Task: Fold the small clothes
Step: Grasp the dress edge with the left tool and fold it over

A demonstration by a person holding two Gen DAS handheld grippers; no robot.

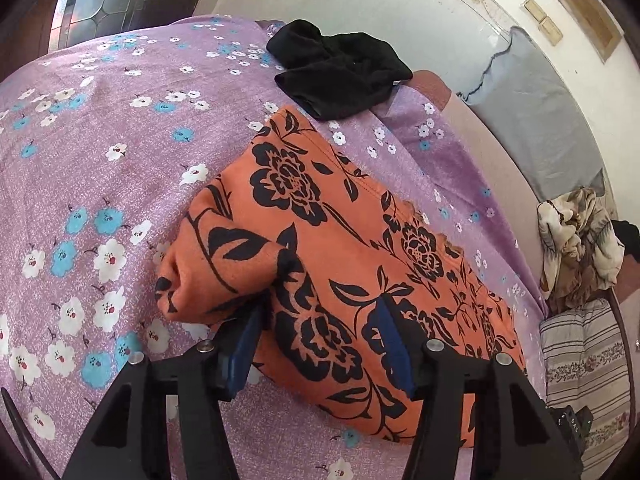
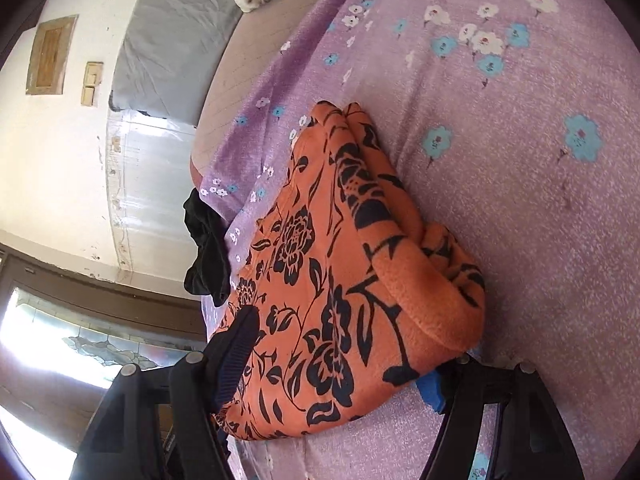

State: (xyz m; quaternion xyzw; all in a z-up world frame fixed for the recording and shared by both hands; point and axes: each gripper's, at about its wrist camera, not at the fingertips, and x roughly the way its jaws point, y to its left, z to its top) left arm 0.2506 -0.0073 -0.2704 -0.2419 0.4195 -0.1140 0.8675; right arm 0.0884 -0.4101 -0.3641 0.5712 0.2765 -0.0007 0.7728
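The left gripper (image 1: 320, 336) has its jaws about half open, astride a raised fold of the orange fleece garment with a black flower print (image 1: 320, 240); both blue pads touch the cloth, though a firm pinch cannot be told. The right gripper (image 2: 340, 360) likewise straddles the garment's rolled edge, one finger (image 2: 240, 344) against its top, the other tucked under it. The garment lies folded on the bed's purple flowered sheet (image 1: 100, 140). A crumpled black cloth (image 1: 340, 68) sits beyond it, near the bed's edge.
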